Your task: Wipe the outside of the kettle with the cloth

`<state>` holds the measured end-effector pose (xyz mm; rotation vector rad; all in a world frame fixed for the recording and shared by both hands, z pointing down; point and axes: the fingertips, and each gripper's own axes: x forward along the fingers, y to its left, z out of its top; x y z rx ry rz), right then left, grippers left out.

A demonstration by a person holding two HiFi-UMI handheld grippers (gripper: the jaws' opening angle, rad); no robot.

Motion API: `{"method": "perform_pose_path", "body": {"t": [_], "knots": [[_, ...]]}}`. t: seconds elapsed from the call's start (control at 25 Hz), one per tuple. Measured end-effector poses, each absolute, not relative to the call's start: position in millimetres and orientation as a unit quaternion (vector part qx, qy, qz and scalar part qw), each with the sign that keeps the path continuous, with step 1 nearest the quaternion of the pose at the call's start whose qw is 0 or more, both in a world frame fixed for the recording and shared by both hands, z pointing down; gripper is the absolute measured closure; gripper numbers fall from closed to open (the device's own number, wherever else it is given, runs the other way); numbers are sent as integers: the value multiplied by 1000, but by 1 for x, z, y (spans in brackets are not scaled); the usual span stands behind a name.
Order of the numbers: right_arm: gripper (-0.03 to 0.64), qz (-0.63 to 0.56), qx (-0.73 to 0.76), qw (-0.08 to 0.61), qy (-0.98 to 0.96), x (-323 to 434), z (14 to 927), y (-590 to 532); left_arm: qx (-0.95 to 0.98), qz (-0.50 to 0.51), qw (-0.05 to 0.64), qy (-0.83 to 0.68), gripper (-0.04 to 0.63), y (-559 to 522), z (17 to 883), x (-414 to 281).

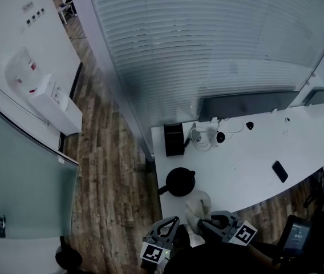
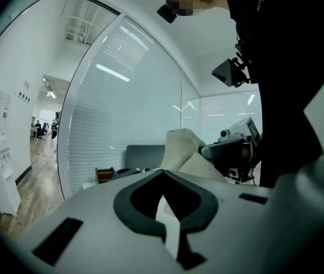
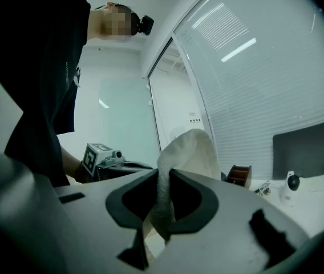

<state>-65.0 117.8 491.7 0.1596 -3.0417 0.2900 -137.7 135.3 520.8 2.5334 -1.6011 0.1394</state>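
Note:
The black kettle [image 1: 180,181] stands near the white table's [image 1: 247,158] left front corner. Just in front of it a cream cloth [image 1: 198,207] hangs bunched between my two grippers. My left gripper [image 1: 175,221] is below the kettle. In the left gripper view its jaws [image 2: 163,173] are shut, with the cloth [image 2: 182,150] rising right behind their tips and a pale strip in the slit. My right gripper [image 1: 206,222] is shut on the cloth [image 3: 187,150], which runs down between its jaws [image 3: 166,173]. Neither gripper touches the kettle.
At the back of the table are a dark monitor [image 1: 247,103], a black box [image 1: 174,138] and a small white camera [image 1: 219,137] with cables. A phone [image 1: 280,171] lies to the right. A glass wall with blinds stands behind, and a water dispenser [image 1: 53,101] at left.

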Motion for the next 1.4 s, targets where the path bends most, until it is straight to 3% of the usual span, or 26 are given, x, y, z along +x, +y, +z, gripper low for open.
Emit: {"method": "perform_pose_path", "body": {"t": [0.32, 0.76, 1.08, 1.4], "knots": [[563, 91, 45, 44, -994, -18, 499, 138, 822, 73, 94, -557, 591, 166, 534, -95], [562, 79, 56, -21, -995, 31, 501, 127, 800, 85, 116, -583, 591, 198, 550, 5], [562, 62, 56, -3, -997, 44, 490, 149, 821, 84, 76, -560, 591, 188, 523, 1], [562, 74, 45, -2, -996, 20, 486, 187, 829, 87, 85, -546, 591, 205, 535, -17]]}}
